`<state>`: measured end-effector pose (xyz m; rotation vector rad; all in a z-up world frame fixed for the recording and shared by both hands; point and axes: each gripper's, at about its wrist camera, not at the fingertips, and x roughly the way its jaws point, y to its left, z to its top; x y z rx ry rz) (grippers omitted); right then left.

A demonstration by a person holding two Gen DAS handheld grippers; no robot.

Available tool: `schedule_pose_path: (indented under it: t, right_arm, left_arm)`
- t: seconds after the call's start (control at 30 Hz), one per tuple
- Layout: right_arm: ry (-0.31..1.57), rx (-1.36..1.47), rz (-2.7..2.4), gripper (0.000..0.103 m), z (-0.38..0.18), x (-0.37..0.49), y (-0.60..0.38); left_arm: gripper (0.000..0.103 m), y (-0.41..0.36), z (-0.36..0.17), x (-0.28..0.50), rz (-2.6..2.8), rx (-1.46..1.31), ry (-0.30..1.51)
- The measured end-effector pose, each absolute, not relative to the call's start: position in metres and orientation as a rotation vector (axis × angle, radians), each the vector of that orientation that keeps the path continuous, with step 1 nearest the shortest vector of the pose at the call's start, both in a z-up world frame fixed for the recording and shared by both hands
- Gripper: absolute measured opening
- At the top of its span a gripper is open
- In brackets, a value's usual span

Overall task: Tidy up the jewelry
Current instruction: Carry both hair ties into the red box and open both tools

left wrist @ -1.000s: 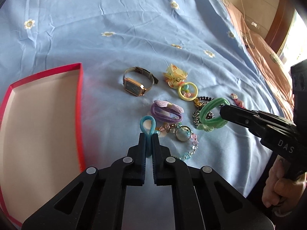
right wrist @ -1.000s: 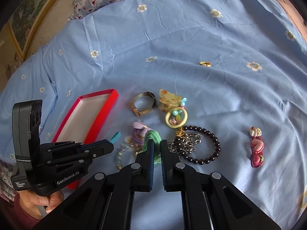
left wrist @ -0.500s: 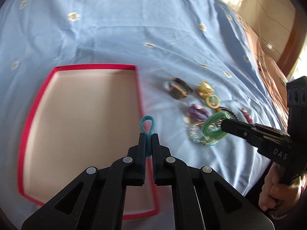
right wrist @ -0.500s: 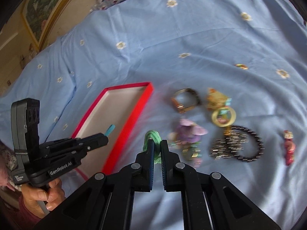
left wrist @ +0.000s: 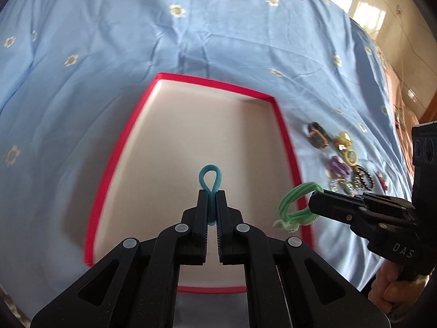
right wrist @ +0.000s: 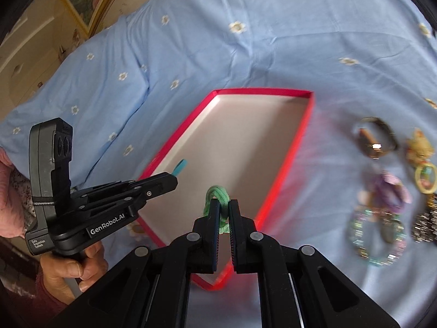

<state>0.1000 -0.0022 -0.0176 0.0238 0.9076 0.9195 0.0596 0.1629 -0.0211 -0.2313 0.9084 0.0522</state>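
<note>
My left gripper (left wrist: pixel 210 194) is shut on a small teal hair tie (left wrist: pixel 209 178) and holds it over the open red box (left wrist: pixel 284 131) with a pale inside. My right gripper (right wrist: pixel 224 205) is shut on a green hair tie (right wrist: pixel 217 194), above the box's (right wrist: pixel 300 134) near right edge. The right gripper (left wrist: pixel 318 202) shows in the left wrist view, with the green tie (left wrist: pixel 293 203) at its tip. The left gripper (right wrist: pixel 172 179) shows in the right wrist view over the box's left side, with the teal tie (right wrist: pixel 179 167) sticking out.
The box lies on a blue bedspread with daisies (left wrist: pixel 174 11). Right of it lies loose jewelry: a gold watch (right wrist: pixel 372 139), a purple hair tie (right wrist: pixel 390 188), a yellow ring piece (right wrist: pixel 424 176), a bead bracelet (right wrist: pixel 377 235) and dark beads (left wrist: pixel 362 180).
Both grippers have swung left, away from the jewelry pile, carrying their hair ties. The box now fills the middle of both views and both ties hang over it.
</note>
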Motion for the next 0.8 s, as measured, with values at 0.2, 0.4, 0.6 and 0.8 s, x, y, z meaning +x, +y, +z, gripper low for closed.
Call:
schedule_pose_path:
  t: [0.2, 0.4, 0.6, 0.8]
  right_arm:
    - [0.957, 0.003, 0.963, 0.006, -0.032, 0.104, 0.029]
    - [1.005, -0.028, 0.952, 0.006, -0.047, 0.114, 0.046]
    - [1.016, -0.061, 0.928, 0.007, -0.054, 0.124, 0.055]
    - [1.022, -0.068, 0.926, 0.013, -0.055, 0.124, 0.056]
  left_arm:
    - [0.004, 0.181, -0.031, 0.056, 0.093, -0.246, 0.918]
    - [0.004, 0.187, -0.044, 0.058, 0.119, -0.243, 0.94]
    - [0.005, 0.19, -0.051, 0.061, 0.13, -0.24, 0.958]
    - [0.013, 0.19, -0.053, 0.062, 0.147, -0.227, 0.968]
